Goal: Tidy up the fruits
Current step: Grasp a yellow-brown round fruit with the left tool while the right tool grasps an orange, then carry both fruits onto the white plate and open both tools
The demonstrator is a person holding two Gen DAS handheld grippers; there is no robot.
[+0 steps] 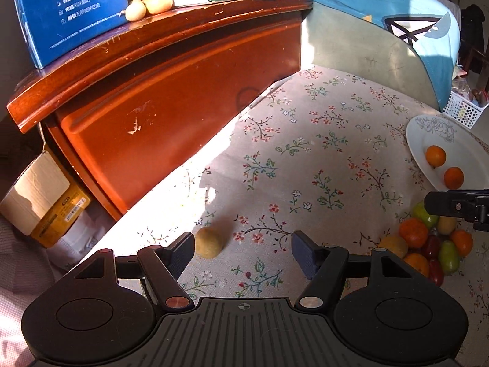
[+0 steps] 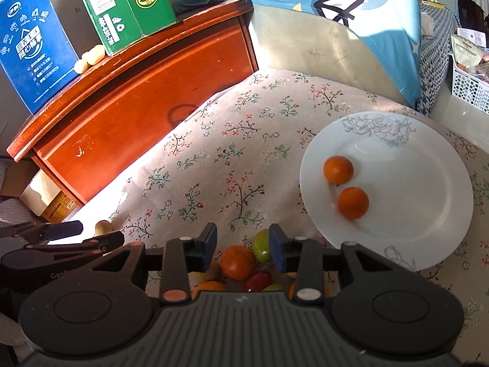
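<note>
pile: mixed small fruit heaped on the floral cloth [image 2: 214, 165] – orange mandarin [image 2: 237, 261], green fruit [image 2: 262, 246], red one [image 2: 258, 279], more half hidden under the gripper body. Seen also at right edge of left-wrist view [image 1: 428, 244].
plate [image 2: 428, 214]: white w/ flower outline, just beside pile on the far right; two mandarins [image 2: 338, 169] [image 2: 353, 202] on it, near each other, not touching.
stray: brownish-yellow round fruit [image 1: 209, 242], alone on the cloth, well apart from pile, near the wooden cabinet [image 1: 171, 98].
left gripper [image 1: 243, 249]: jaws wide, empty; stray fruit sits just beyond the left finger, not btwn them.
right gripper [image 2: 243, 246]: jaws narrowish, nothing clamped; above pile, mandarin and green fruit show in the gap behind.
handling (judgement): mandarins light, round, skin soft and a bit slick – will roll on plate and dent if squeezed hard. Grip across the widest middle, pads on opposite sides, gentle close. Red ones prob. softest, smallest.
risk: pile fruit touch each other; picking one likely nudges neighbours. Take the top mandarin first.
stray grip: matte skin, looks firm; needs centring btwn the jaws before closing.
</note>
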